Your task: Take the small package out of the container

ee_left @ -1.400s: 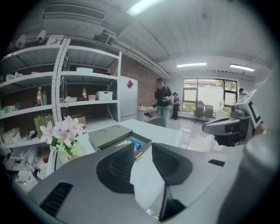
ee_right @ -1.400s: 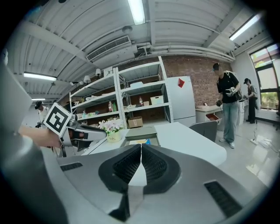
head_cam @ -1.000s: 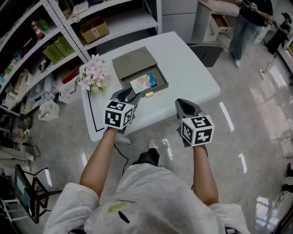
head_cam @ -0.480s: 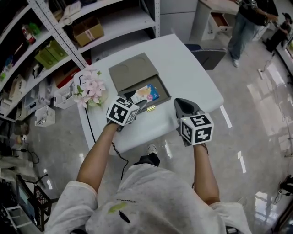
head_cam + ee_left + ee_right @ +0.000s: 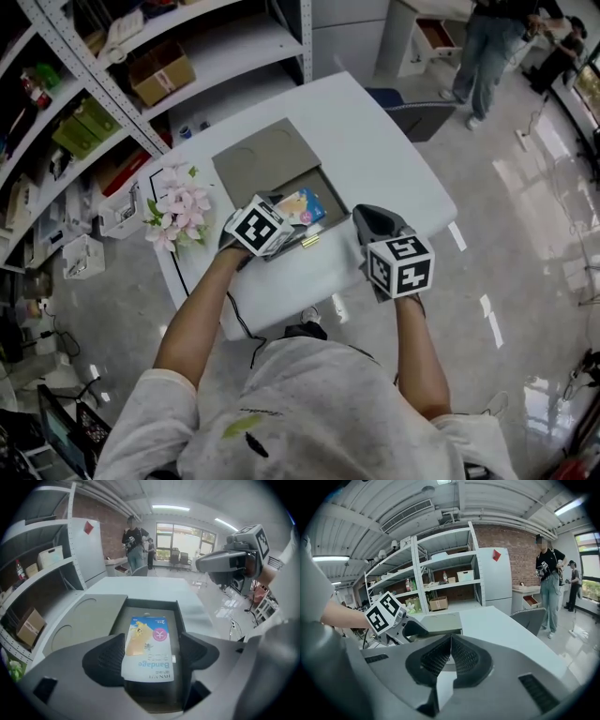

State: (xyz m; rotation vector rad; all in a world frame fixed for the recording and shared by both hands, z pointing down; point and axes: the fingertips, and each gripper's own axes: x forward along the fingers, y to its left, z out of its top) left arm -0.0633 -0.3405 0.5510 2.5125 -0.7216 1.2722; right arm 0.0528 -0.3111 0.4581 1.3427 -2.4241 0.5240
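An olive-grey box (image 5: 323,192) lies open on the white table (image 5: 375,150), its lid (image 5: 262,159) folded back. Inside lies a small blue-and-white bandage package (image 5: 302,206), flat in the tray (image 5: 152,605). My left gripper (image 5: 279,217) hovers over the box's near end. In the left gripper view its jaws are opening on either side of the package (image 5: 149,648), and the pads (image 5: 110,660) do not press on it. My right gripper (image 5: 372,223) hangs above the table's front edge to the right, shut with nothing between its pads (image 5: 461,660).
A pink flower bunch (image 5: 178,208) stands at the table's left end. Metal shelves (image 5: 141,75) with boxes run behind the table. A grey chair (image 5: 412,98) sits at the far right corner. A person (image 5: 487,47) stands beyond it on the glossy floor.
My left gripper has moved forward from the table's front edge to the near end of the open box, over the package. The right gripper has stayed about where it was.
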